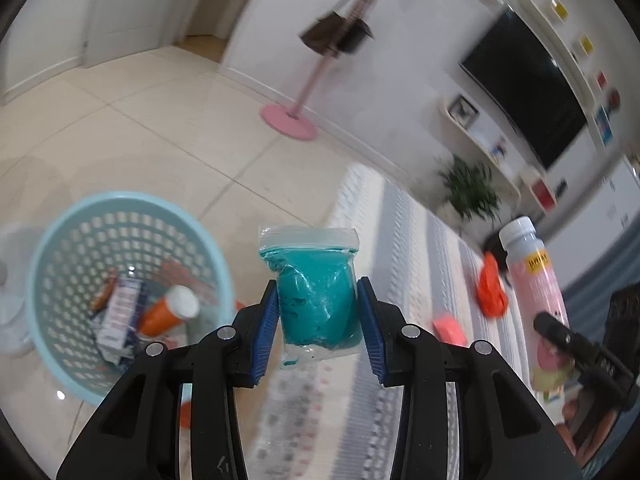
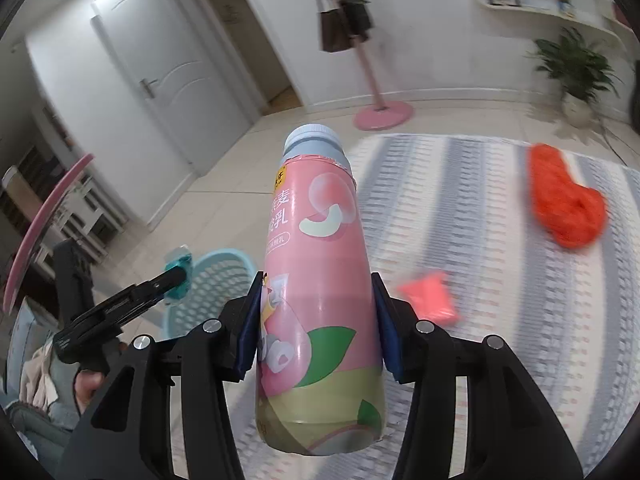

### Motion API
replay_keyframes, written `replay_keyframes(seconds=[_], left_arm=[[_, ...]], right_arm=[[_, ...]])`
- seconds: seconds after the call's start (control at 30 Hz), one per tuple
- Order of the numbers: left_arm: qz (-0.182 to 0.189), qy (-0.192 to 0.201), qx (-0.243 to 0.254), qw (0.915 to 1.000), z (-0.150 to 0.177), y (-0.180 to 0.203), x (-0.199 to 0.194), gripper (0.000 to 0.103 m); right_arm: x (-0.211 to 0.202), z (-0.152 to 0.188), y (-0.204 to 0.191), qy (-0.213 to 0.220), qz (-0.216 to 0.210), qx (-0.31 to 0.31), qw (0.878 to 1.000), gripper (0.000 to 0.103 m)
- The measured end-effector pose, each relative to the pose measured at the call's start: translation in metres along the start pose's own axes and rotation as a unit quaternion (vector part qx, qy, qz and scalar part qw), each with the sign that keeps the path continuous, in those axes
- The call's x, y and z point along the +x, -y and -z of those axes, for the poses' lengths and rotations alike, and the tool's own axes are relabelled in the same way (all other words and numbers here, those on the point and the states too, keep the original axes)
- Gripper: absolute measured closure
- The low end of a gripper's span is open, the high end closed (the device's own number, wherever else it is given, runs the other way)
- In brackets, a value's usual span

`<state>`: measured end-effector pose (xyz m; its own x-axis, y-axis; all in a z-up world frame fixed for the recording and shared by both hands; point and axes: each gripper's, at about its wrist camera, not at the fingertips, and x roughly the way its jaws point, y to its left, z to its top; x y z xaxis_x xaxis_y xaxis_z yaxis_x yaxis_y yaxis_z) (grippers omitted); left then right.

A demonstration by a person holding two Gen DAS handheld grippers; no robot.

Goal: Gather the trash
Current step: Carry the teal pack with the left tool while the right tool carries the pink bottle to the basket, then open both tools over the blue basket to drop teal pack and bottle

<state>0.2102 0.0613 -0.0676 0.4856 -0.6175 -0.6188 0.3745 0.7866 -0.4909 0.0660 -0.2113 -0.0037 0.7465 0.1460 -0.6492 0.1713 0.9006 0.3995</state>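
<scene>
1. Trash rides in both grippers: our left gripper (image 1: 318, 332) clamps the teal pouch (image 1: 314, 300) beside the basket (image 1: 60, 240).
2. Our right gripper (image 2: 316, 328) squeezes the pink bottle (image 2: 316, 280), farther from the basket, ready for dumping.

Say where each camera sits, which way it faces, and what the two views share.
Left wrist: on the left gripper, angled down past its jaws, shut on a teal bag, toward the blue basket and striped rug.
Right wrist: on the right gripper, angled down over a pink bottle toward the rug; a hand shows.
Shared: basket, rug, bottle, teal bag, orange cloth, pink stand.
</scene>
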Motion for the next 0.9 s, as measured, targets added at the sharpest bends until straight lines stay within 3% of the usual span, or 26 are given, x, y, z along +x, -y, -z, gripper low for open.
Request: replay_keyframes(seconds=[0.3, 0.4, 0.5, 0.67, 0.9], left_arm=[[-0.020, 0.026, -0.055, 0.9979, -0.021, -0.059, -0.028, 0.066], [-0.007, 0.018, -0.064, 0.9978, -0.022, -0.073, -0.029, 0.066], [-0.032, 0.010, -0.068, 0.9971, -0.022, -0.085, -0.026, 0.066], [-0.061, -0.007, -0.107, 0.9923, -0.021, -0.116, -0.028, 0.066], [-0.090, -0.028, -0.127, 0.9874, -0.019, -0.140, -0.027, 0.065]], right_arm=[[0.067, -0.004, -0.088, -0.045, -0.060, -0.048, 0.996, 0.056], [0.095, 0.000, -0.117, -0.066, -0.069, -0.065, 0.993, 0.056], [0.124, 0.008, -0.143, -0.086, -0.076, -0.071, 0.991, 0.056], [0.170, 0.023, -0.166, -0.124, -0.074, -0.065, 0.987, 0.056], [0.221, 0.036, -0.166, -0.166, -0.066, -0.023, 0.984, 0.056]])
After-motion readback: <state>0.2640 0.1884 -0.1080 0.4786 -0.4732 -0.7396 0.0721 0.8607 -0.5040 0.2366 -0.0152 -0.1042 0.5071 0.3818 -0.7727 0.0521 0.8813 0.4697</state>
